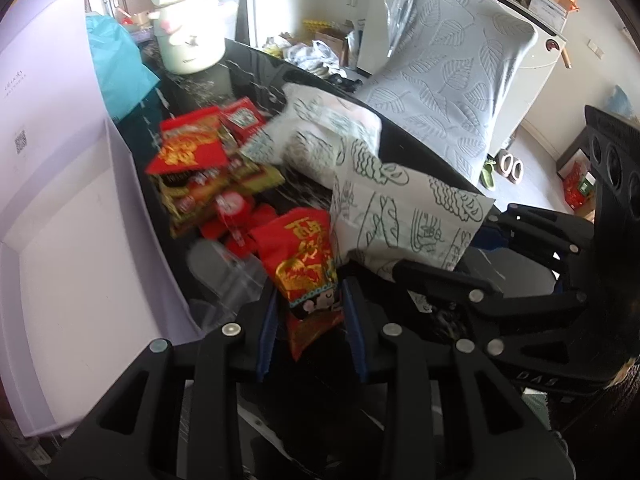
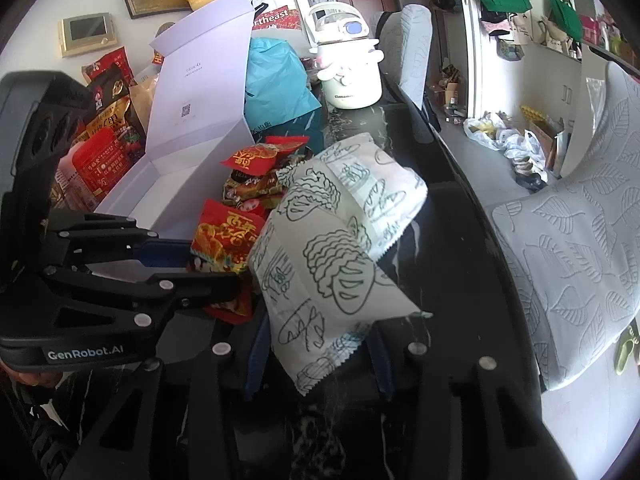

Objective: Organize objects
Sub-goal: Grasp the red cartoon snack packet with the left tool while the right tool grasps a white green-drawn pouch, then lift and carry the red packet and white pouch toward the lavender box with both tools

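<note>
Left gripper point(image 1: 310, 312) clenched on red packet point(image 1: 308, 264), right gripper point(image 2: 320, 354) on white packet point(image 2: 320, 256), contact edges partly hidden.

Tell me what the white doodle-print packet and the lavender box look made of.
White doodle-print packet: likely thin matte plastic film or coated paper, given its zigzag-cut sealed edge and soft folds. Lavender box: looks like smooth matte rigid cardboard, with flat stiff panels and crisp hinged creases.

"GenRobot.AI" on left claw point(image 2: 224, 276), "rtheast" on red sign point(image 2: 276, 19)
</note>
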`<state>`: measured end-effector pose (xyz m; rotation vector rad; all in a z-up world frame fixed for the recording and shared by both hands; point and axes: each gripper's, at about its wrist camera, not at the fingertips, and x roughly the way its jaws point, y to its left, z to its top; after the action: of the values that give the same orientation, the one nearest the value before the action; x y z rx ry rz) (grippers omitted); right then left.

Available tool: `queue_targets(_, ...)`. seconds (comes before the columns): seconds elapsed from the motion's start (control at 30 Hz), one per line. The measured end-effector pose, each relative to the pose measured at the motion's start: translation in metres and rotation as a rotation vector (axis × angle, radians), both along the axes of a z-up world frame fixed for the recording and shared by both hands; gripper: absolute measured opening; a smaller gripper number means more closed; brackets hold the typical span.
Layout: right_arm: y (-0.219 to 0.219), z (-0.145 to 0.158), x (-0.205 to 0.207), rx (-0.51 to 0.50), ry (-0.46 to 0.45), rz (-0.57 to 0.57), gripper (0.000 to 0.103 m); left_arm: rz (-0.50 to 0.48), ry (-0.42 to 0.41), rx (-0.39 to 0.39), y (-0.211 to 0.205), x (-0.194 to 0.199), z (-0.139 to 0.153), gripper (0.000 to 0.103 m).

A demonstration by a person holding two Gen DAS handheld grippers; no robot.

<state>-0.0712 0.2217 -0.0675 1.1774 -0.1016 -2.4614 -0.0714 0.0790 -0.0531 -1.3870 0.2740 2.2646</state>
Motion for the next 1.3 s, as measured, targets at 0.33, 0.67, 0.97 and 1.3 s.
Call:
queue_targets(0.33, 0.017, 0.002, 0.045, -0.019, -0.042, -0.042, 0.044, -0.036, -0.032, 0.033, 0.009, 0.042, -0.002, 0.030)
queue_targets(0.67, 0.023, -0.001, 0.079, -0.044, -0.078, -0.093, 0.054, -0.017, -0.045, 0.058, 0.008, 0.051, -0.007, 0.032)
queue_targets(0.97, 0.027, -0.010, 0.078, 0.160, -0.072, -0.179, 0.087, 0.008, -0.010, 0.032, 0.012, 0.044, -0.018, 0.046)
queue_targets(1.3, 0.027, 0.017, 0.080, 0.231, 0.142, -0.124, 0.093, 0.001, 0.008, -0.016, 0.017, 0.040, -0.024, 0.047)
